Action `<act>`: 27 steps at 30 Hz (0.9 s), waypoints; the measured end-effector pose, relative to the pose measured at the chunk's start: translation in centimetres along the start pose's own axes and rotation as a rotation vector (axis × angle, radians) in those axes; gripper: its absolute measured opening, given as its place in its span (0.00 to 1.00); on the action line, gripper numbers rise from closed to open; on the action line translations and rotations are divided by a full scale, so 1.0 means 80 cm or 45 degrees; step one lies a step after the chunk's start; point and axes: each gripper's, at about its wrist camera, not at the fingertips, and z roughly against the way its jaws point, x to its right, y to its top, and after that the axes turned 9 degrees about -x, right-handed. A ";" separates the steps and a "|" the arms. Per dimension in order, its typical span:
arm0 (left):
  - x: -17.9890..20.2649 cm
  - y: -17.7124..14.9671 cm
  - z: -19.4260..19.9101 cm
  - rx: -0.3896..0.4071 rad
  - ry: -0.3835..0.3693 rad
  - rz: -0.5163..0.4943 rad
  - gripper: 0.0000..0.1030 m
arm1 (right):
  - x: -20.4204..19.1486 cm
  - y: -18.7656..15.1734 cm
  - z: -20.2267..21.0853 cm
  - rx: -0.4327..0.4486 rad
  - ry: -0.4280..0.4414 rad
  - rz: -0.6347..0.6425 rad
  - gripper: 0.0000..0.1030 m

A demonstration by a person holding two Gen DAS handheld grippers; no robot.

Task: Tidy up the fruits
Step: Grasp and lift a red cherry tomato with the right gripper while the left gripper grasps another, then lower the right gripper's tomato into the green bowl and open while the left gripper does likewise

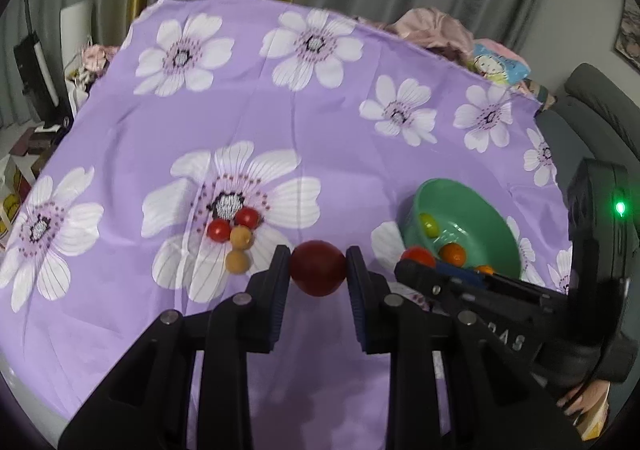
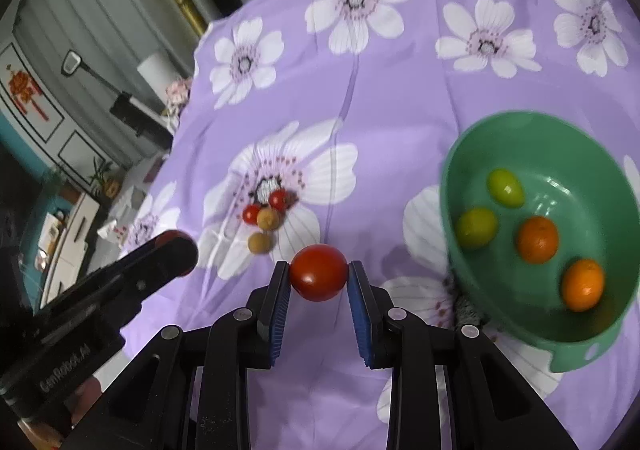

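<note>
Now | left tongs (image 1: pixel 318 268) grip dark-red tomato (image 1: pixel 318 269) | round, smooth, glossy

- Two red tomatoes are gripped, one (image 1: pixel 318 268) between the left jaws and one (image 2: pixel 319 272) between the right jaws.
- Two small red tomatoes (image 2: pixel 279 199) lie ahead of the jaws.
- Two tan fruits (image 2: pixel 267 219) lie beside them.
- One green bowl (image 2: pixel 472 154), right of the right jaws, holds two oranges (image 2: pixel 537 239) and two yellow-green fruits (image 2: pixel 505 188).

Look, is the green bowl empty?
No, the green bowl holds two green fruits and two oranges, seen plainly from the right claw's camera.
</note>
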 end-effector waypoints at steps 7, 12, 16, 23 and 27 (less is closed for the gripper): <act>0.012 0.002 0.020 0.066 -0.018 -0.029 0.27 | 0.009 0.013 0.043 0.110 0.041 -0.034 0.30; 0.026 0.005 0.023 0.083 -0.042 -0.053 0.27 | 0.017 0.023 0.075 0.204 0.028 -0.060 0.30; 0.041 0.008 0.019 0.092 -0.061 -0.087 0.27 | 0.037 0.024 0.102 0.295 0.004 -0.126 0.30; 0.075 0.021 -0.015 0.046 -0.073 -0.158 0.27 | 0.099 0.013 0.119 0.384 -0.152 -0.316 0.30; 0.097 0.030 -0.041 0.008 -0.093 -0.194 0.27 | 0.137 0.011 0.116 0.354 -0.177 -0.426 0.30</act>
